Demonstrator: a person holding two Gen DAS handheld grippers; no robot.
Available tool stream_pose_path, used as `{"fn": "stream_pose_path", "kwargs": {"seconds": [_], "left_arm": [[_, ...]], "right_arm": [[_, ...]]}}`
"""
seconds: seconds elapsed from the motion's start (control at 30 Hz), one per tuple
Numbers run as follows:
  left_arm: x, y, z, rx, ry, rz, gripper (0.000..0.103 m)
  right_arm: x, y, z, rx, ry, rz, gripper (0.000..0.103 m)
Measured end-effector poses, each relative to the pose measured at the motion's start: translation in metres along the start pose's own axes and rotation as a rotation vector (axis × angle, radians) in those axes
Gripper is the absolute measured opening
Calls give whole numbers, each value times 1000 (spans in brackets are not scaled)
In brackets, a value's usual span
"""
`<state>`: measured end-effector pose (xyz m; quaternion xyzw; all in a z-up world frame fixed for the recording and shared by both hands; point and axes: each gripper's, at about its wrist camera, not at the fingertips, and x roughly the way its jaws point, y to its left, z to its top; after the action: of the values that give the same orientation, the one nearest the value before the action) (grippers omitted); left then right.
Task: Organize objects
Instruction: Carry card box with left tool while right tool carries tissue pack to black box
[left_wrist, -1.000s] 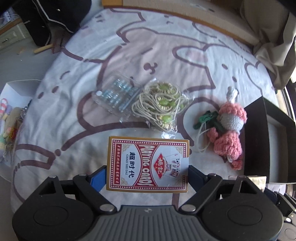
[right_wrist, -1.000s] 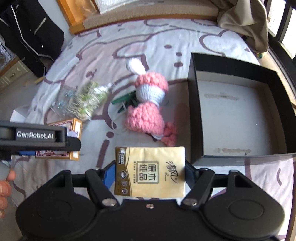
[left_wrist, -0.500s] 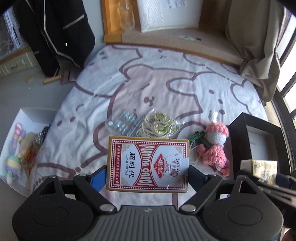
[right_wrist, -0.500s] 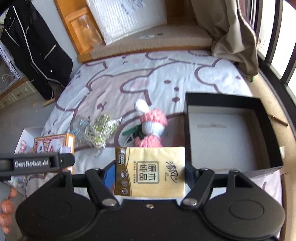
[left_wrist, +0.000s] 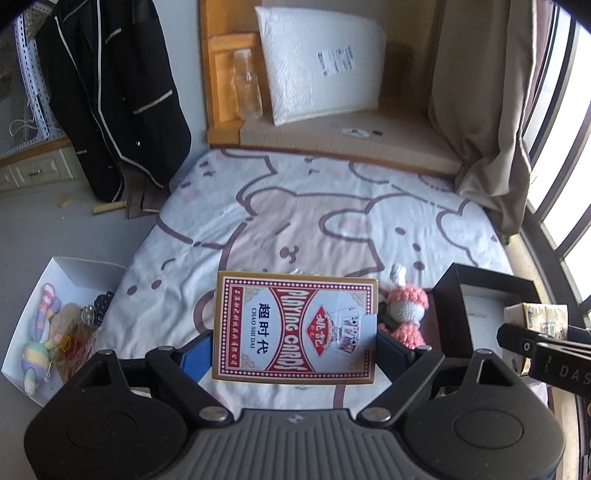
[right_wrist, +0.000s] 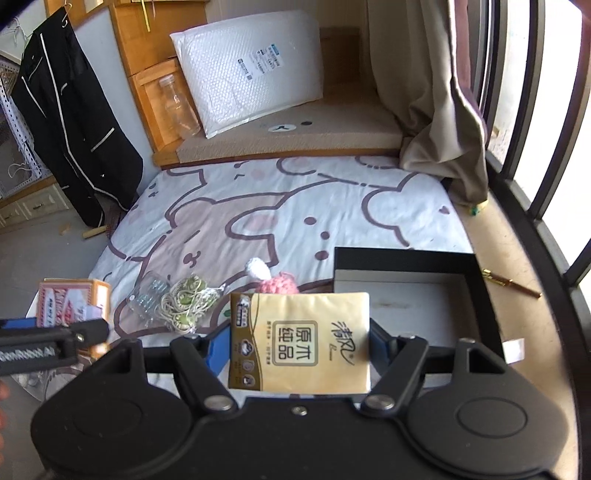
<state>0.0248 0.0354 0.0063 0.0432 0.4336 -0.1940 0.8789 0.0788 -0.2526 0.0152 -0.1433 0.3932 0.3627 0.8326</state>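
Observation:
My left gripper (left_wrist: 295, 332) is shut on a red playing-card box (left_wrist: 295, 326) and holds it high above the bed. My right gripper (right_wrist: 300, 343) is shut on a yellow tissue pack (right_wrist: 300, 343), also raised. The card box also shows in the right wrist view (right_wrist: 72, 302), and the tissue pack in the left wrist view (left_wrist: 543, 319). On the sheet lie a pink crochet doll (left_wrist: 408, 310), a bag of beaded cord (right_wrist: 184, 301) and a clear bag of small parts (right_wrist: 149, 293). A black open box (right_wrist: 413, 291) sits at the bed's right.
A white box with toys (left_wrist: 51, 325) stands on the floor left of the bed (left_wrist: 314, 221). A black jacket (left_wrist: 110, 96) hangs at the left. A bubble mailer (left_wrist: 317, 62), a bottle (left_wrist: 247, 85) and a curtain (left_wrist: 480, 110) stand beyond the bed.
Both grippers have risen and pulled back from the bed with their objects still held. The view has widened to take in the room. The items on the sheet have not moved.

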Motion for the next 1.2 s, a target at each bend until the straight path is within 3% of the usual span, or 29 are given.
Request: {"fn": "stream_pose_path", "kwargs": {"seconds": [0.27,0.8,1.2], "left_arm": [[-10,-6,-3,14,-19,4,89],[-9,-3,-2,-52,-19,-6,89],[-10,-35,6,-22,-20,-47,89]], "right_arm": [[-12,-4,0,-17,-42,2,73],[-22,3,1,-57,-81,8,73],[-37,-28,9,-3,-76,-27,73]]}}
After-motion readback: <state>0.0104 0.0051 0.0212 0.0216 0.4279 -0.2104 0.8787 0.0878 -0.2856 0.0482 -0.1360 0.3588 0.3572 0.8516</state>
